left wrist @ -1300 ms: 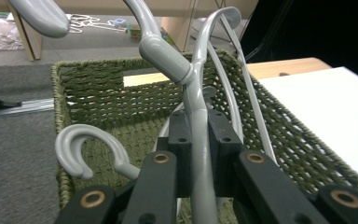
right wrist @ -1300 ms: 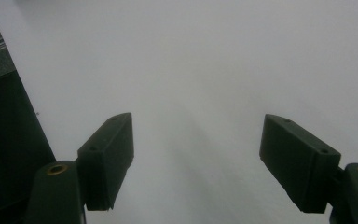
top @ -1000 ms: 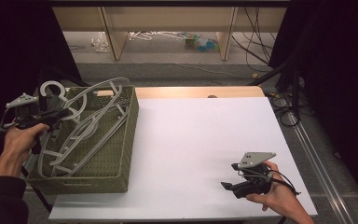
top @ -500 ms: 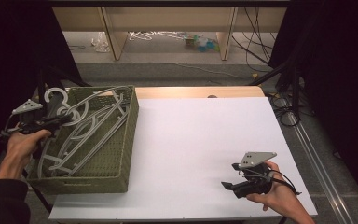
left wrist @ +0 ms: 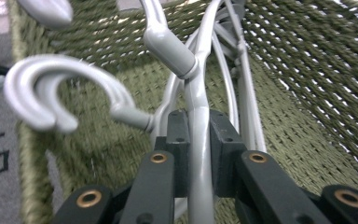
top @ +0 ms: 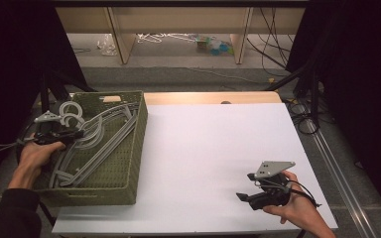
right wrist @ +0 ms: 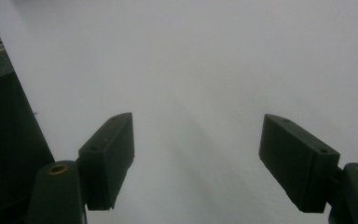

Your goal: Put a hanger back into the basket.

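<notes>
Smooth white table [top: 208, 148], woven green basket [top: 129, 163], left gripper [left wrist: 198, 140] jaws clamping grey plastic hanger [left wrist: 200, 177], right gripper [right wrist: 196, 154] jaws wide.

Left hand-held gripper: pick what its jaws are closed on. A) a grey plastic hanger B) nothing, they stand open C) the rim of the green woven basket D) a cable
A: in the left gripper view the left hand-held gripper has both pads pressed on the shaft of a grey hanger, over the green woven basket.

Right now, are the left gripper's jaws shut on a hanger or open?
Shut on it. In the left gripper view, the left gripper has both jaws pressed against the grey hanger over the green basket.
</notes>
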The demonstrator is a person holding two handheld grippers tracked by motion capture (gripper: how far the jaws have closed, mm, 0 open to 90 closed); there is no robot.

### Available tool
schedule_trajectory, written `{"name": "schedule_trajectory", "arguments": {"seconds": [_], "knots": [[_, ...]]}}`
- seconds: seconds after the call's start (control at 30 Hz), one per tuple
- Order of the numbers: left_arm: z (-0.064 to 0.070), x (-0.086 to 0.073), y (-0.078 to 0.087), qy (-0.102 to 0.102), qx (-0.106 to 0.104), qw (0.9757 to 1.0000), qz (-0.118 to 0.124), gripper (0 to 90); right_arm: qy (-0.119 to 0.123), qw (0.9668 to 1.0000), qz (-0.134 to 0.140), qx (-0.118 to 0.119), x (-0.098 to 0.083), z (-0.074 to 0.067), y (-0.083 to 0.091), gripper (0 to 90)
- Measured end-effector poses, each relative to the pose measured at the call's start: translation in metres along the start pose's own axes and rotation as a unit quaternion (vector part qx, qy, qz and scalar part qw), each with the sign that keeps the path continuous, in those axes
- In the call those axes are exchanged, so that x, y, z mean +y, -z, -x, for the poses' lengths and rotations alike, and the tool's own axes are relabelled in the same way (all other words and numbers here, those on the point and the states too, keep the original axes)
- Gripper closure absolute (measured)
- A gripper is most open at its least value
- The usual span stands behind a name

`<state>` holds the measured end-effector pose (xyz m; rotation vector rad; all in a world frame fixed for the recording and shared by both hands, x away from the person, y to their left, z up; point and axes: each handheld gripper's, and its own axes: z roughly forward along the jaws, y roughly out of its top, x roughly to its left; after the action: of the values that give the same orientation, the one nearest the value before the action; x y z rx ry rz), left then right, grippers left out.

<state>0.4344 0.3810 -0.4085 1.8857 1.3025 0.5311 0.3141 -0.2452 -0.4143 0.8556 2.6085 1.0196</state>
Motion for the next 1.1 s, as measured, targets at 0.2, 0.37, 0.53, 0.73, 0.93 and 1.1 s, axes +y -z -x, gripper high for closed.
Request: {"name": "schedule_trajectory", "arguments": {"seconds": [0.2, 0.37, 0.53, 0.73, 0.93, 1.1], "knots": [[-0.001, 0.000, 0.002, 0.015, 0.015, 0.9998, 0.000, 68.9, 0.001, 1.0000, 0.006, -0.004, -0.001, -0.001, -0.002, 27.1], [0.000, 0.001, 0.004, 0.014, 0.034, 0.9993, 0.000, 60.5, -0.003, 1.0000, -0.001, 0.000, 0.000, 0.000, -0.001, 27.1], [0.007, 0.006, 0.015, 0.020, 0.043, 0.9988, 0.013, 54.3, -0.004, 1.0000, 0.001, -0.001, -0.001, 0.000, -0.001, 27.1], [0.018, 0.014, 0.037, 0.029, 0.035, 0.9978, 0.049, 44.9, -0.008, 0.9999, 0.012, -0.006, -0.001, 0.000, -0.001, 27.1], [0.033, 0.011, 0.056, 0.018, 0.018, 0.9974, 0.068, 37.4, -0.012, 0.9999, 0.012, -0.003, -0.001, 0.001, -0.001, 27.1], [0.048, 0.008, 0.065, 0.000, 0.002, 0.9967, 0.081, 33.5, -0.011, 0.9998, 0.016, -0.006, -0.001, 0.001, -0.003, 27.0]]}}
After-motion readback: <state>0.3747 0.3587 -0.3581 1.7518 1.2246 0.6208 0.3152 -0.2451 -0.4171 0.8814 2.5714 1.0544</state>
